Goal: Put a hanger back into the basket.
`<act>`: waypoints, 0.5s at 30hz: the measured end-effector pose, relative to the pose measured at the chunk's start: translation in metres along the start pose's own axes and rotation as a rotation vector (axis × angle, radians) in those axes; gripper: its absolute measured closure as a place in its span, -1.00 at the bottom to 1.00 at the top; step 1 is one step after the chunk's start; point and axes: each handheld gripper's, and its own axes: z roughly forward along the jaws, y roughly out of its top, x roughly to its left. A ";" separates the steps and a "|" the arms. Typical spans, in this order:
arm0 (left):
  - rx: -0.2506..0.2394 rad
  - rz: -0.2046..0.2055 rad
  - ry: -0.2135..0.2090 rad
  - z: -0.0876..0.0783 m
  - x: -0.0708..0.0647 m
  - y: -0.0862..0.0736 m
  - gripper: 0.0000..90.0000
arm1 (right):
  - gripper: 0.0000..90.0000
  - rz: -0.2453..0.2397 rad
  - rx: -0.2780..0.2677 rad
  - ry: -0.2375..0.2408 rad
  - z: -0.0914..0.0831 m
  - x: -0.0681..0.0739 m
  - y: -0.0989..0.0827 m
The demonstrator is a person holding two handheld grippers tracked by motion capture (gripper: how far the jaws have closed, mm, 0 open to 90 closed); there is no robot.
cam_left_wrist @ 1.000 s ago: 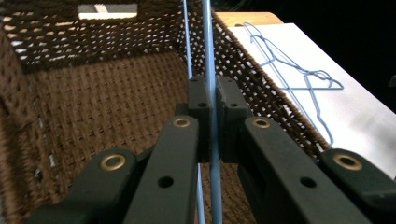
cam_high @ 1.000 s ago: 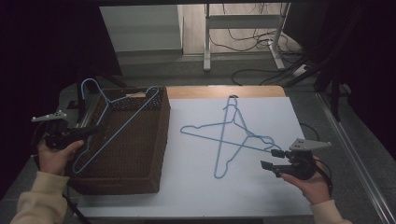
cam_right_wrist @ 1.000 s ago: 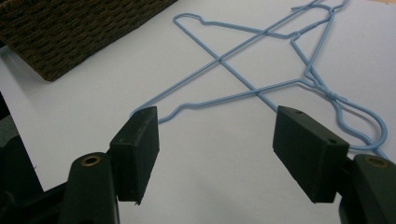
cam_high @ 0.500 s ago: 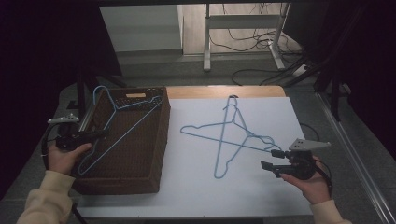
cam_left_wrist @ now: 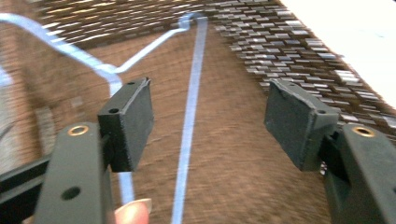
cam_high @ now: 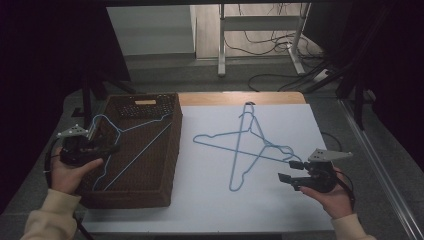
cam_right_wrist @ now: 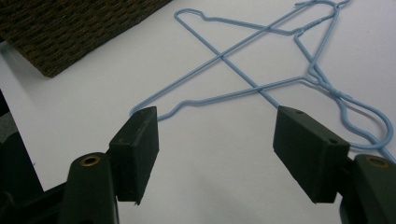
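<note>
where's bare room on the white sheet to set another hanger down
Free: the near strip of the white sheet, between the brown wicker basket and the right gripper, and the far left corner beside the basket. Crowded: the middle, where two crossed blue wire hangers lie.

Basket walls: fence the hanger inside; entry from above.
Crossed hangers: right of basket on mat; bare mat around them.

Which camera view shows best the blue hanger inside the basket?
The high view: the whole hanger lies in the wicker basket. The left gripper view shows blurred stretches of its wire between open jaws. The right gripper view shows a basket corner.
</note>
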 end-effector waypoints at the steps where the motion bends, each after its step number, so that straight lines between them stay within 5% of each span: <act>1: 0.003 0.015 -0.019 0.001 -0.007 0.000 -0.30 | -0.30 -0.001 0.002 -0.001 0.000 0.000 0.000; 8: 0.006 0.074 -0.170 0.017 -0.053 -0.001 -0.34 | -0.31 0.005 -0.001 -0.008 0.000 -0.001 -0.001; 15: -0.002 0.097 -0.249 0.026 -0.082 -0.002 -0.35 | -0.32 0.002 0.010 -0.005 0.005 0.000 -0.001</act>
